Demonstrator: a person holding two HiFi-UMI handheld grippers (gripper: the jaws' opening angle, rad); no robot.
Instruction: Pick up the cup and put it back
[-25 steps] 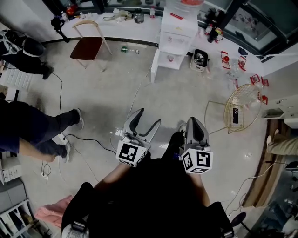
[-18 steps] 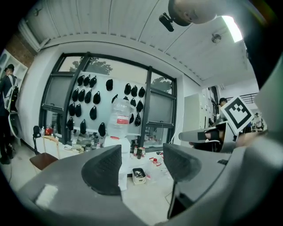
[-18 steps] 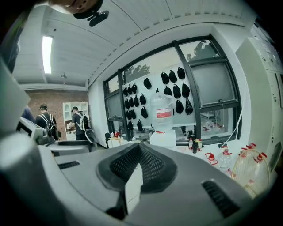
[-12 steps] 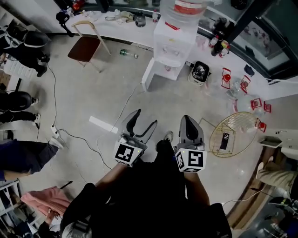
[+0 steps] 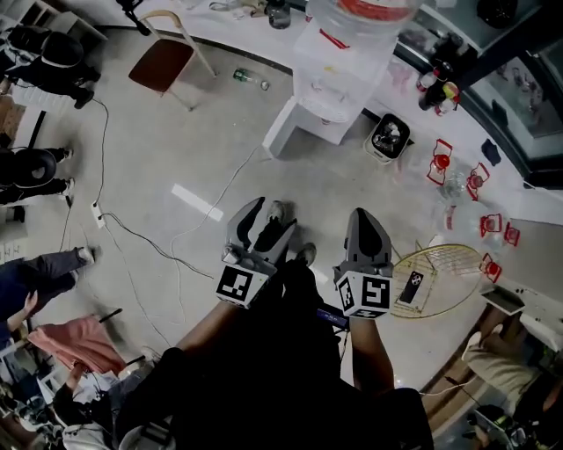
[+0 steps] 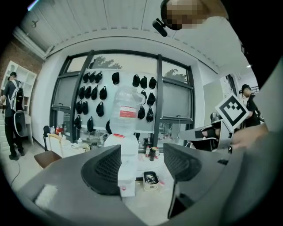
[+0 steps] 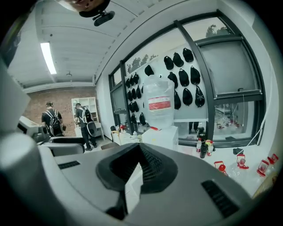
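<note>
While held over the floor (image 5: pixel 176 132) w/ the water dispenser (image 5: pixel 339 79) ahead, the left claw (image 5: pixel 268 220) stands spread w/ nothing btwn its jaws, the right claw (image 5: pixel 365 218) is pressed together & empty, and the cup cannot be picked out in any view.

- Ahead of you stands a white water dispenser (image 5: pixel 330 88) with a clear water jug (image 5: pixel 356 16) on top; the jug has a red label.
- Just right of its foot sits a small white bin (image 5: pixel 388 138) — dark stuff inside.
- At upper left you see a chair (image 5: pixel 167 57) with a brown seat.
- A plastic bottle (image 5: pixel 249 79) lies on the floor between chair and dispenser.
- To your right a round gold wire grille (image 5: pixel 449 268) lies flat — a dark slab (image 5: pixel 410 288) rests on its left edge.
- A pink cloth (image 5: pixel 75 343) lies at lower left.
</note>
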